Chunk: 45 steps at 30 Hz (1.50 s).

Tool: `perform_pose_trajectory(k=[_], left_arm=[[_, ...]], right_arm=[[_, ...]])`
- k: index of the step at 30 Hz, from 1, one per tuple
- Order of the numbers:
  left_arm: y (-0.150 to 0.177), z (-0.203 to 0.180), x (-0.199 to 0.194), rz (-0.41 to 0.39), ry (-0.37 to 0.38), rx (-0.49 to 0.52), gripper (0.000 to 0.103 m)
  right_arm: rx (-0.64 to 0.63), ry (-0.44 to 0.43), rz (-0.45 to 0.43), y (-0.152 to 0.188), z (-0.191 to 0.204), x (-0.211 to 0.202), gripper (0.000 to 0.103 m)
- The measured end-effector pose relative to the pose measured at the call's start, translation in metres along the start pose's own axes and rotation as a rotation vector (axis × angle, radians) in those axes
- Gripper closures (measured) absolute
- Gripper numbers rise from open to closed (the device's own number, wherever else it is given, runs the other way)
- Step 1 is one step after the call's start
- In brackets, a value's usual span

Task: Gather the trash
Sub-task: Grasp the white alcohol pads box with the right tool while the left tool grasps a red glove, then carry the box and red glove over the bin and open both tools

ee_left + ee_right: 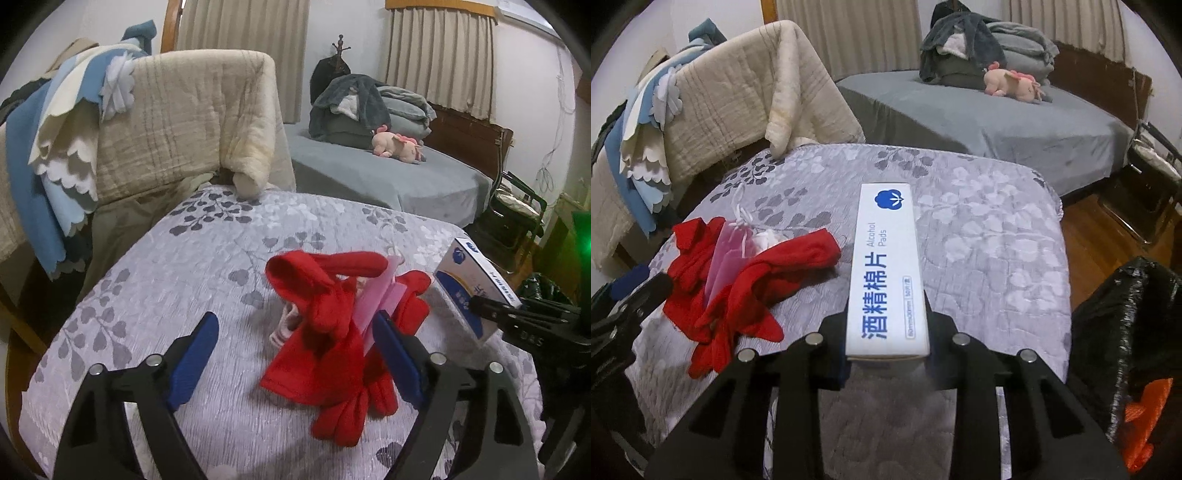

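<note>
A white alcohol pads box (886, 269) is clamped between the fingers of my right gripper (886, 317), held over the grey leaf-patterned table cover (979, 236). The box also shows in the left wrist view (476, 288), with the right gripper (491, 312) on it. Red gloves (332, 332) lie on the cover with a pink pouch (376, 299) among them; they show in the right wrist view too (738, 280). My left gripper (295, 332) is open, its blue pads (192, 362) on either side of the gloves' left part. A black trash bag (1123, 332) stands to the right of the table.
A chair draped in beige and blue blankets (159, 122) stands behind the table. A grey bed (997, 114) with folded covers and a pink plush toy (1012, 83) lies beyond. A folding chair (517, 210) is at far right. Something orange (1145, 417) sits in the bag.
</note>
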State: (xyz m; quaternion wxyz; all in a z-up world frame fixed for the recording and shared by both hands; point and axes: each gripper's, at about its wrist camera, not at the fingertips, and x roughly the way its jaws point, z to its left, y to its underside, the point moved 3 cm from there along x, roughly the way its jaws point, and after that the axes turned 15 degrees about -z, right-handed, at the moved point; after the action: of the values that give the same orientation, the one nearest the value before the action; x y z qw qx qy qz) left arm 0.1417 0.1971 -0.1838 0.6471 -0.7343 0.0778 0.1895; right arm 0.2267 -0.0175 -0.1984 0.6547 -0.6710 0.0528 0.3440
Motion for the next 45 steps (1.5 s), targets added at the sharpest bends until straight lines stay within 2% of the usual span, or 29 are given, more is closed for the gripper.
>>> perform_pose_trajectory(k=[2, 5, 7, 18, 20, 21, 22, 25, 32, 45], left_arm=[[-0.003, -0.001, 0.005, 0.000, 0.009, -0.005, 0.022], [-0.008, 0.000, 0.017, 0.005, 0.011, -0.012, 0.032], [-0.011, 0.003, 0.025, 0.012, 0.016, -0.023, 0.047], [-0.003, 0.007, 0.060, 0.084, 0.041, -0.063, 0.048], [-0.004, 0.007, 0.062, 0.084, 0.050, -0.071, 0.060], [-0.004, 0.006, 0.063, 0.087, 0.063, -0.074, 0.077], [-0.005, 0.006, 0.063, 0.087, 0.070, -0.075, 0.085], [-0.009, 0.006, 0.060, 0.064, 0.076, -0.069, 0.096], [-0.030, 0.000, 0.033, -0.011, 0.081, -0.076, 0.097], [-0.064, -0.042, -0.020, -0.098, 0.168, -0.064, 0.097]], right_arm=[[0.004, -0.002, -0.003, -0.003, 0.000, 0.000, 0.074], [-0.003, -0.003, -0.010, -0.007, 0.000, 0.001, 0.074], [-0.006, -0.006, -0.010, -0.009, 0.001, 0.002, 0.074], [-0.023, -0.016, 0.004, -0.008, 0.006, 0.007, 0.074], [-0.022, -0.018, 0.003, -0.009, 0.006, 0.006, 0.074], [-0.021, -0.018, 0.002, -0.009, 0.006, 0.006, 0.074], [-0.022, -0.019, 0.000, -0.009, 0.006, 0.005, 0.074], [-0.028, -0.023, -0.011, -0.012, 0.007, 0.000, 0.074], [-0.033, -0.043, -0.046, -0.024, 0.011, -0.020, 0.074], [-0.016, -0.047, -0.117, -0.047, -0.001, -0.072, 0.074]])
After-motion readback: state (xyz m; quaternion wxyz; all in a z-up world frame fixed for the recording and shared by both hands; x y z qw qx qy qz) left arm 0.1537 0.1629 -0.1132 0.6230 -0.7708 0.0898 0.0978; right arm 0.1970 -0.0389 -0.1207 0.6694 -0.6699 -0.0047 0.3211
